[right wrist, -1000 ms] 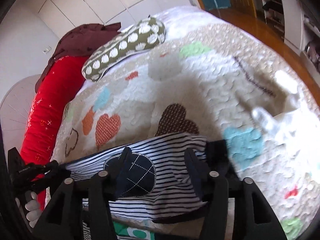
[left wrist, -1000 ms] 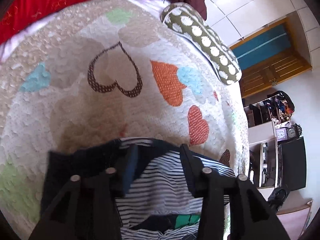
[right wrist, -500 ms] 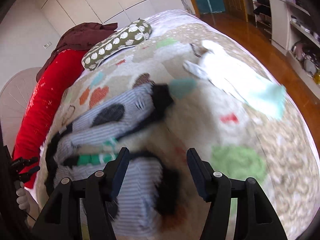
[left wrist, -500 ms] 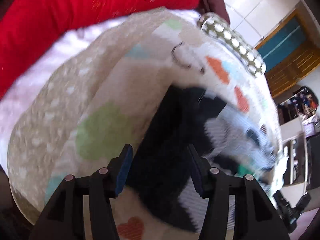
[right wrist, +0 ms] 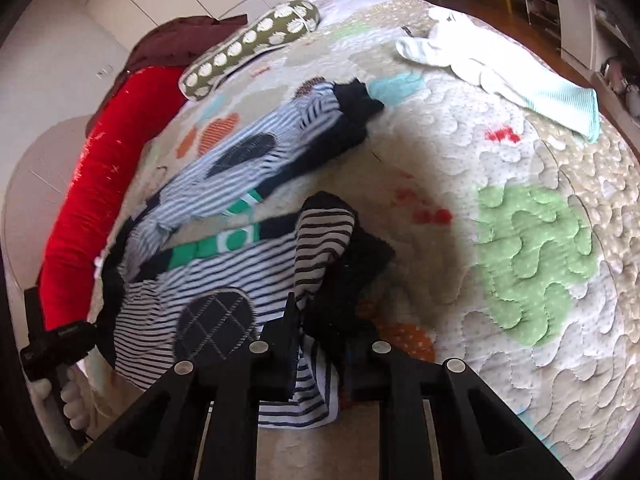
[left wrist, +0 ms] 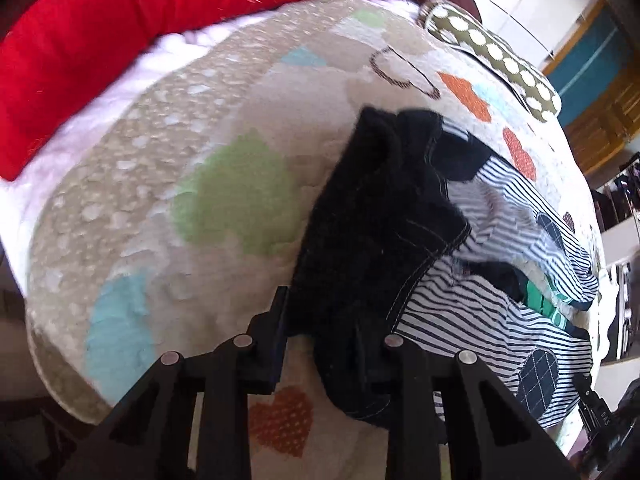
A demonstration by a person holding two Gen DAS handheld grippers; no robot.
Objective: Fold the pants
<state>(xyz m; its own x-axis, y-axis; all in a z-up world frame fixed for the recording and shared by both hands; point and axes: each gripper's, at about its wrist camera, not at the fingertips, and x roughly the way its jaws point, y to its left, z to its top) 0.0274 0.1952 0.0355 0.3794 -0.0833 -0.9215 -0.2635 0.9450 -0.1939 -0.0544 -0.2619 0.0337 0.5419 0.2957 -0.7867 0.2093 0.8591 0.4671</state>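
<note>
Striped pants (right wrist: 224, 280) lie spread near the front edge of a heart-patterned quilt (right wrist: 532, 248). The left gripper (left wrist: 332, 344) is clamped on the dark waistband, the right gripper (right wrist: 320, 344) on a leg cuff. Soft and limp, the fabric likely handles best by its hems. A red bolster (left wrist: 120, 28), spotted cushion (right wrist: 248, 48) and white garment (right wrist: 500, 76) line the bed's far edges.

Pants (right wrist: 224, 216) on bed (right wrist: 500, 168), pillow (right wrist: 248, 48) behind them, bolster (right wrist: 104, 168) to their left, towel (right wrist: 500, 72) to their right
</note>
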